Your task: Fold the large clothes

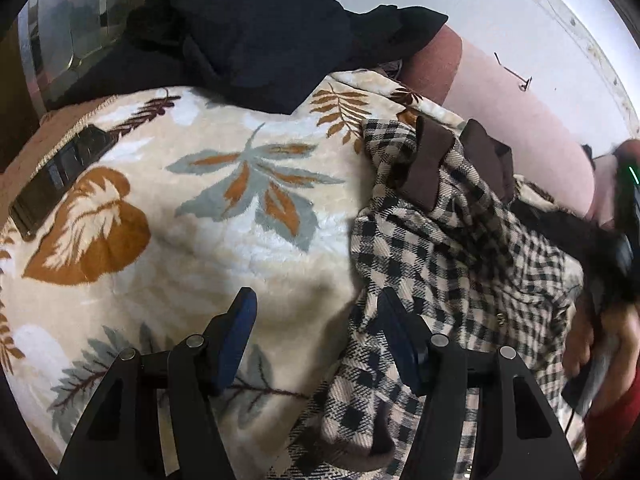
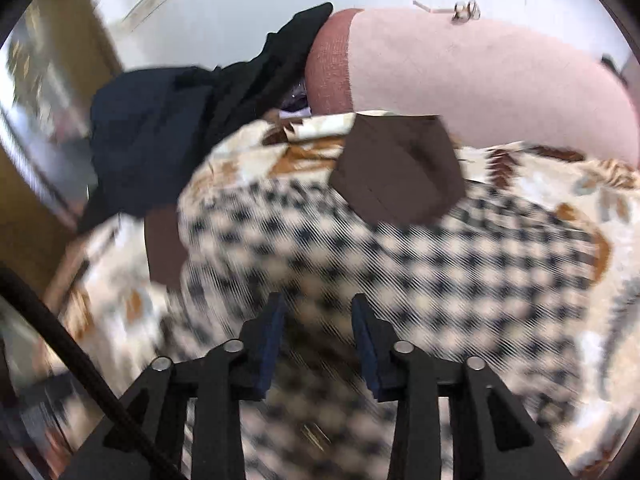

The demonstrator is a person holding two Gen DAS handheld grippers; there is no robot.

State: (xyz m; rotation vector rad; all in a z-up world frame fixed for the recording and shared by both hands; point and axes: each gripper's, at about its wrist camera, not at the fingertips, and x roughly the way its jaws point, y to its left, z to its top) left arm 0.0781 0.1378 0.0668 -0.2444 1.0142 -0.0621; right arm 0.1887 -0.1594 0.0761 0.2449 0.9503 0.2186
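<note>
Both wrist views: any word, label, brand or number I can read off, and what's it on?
None can be read.
Checked shirt: no tag or print shows; right wrist view is motion-blurred.
Leaf-print blanket: pattern only.
Dark flat device on the blanket: markings too small to read.
Dark garment: no text.
</note>
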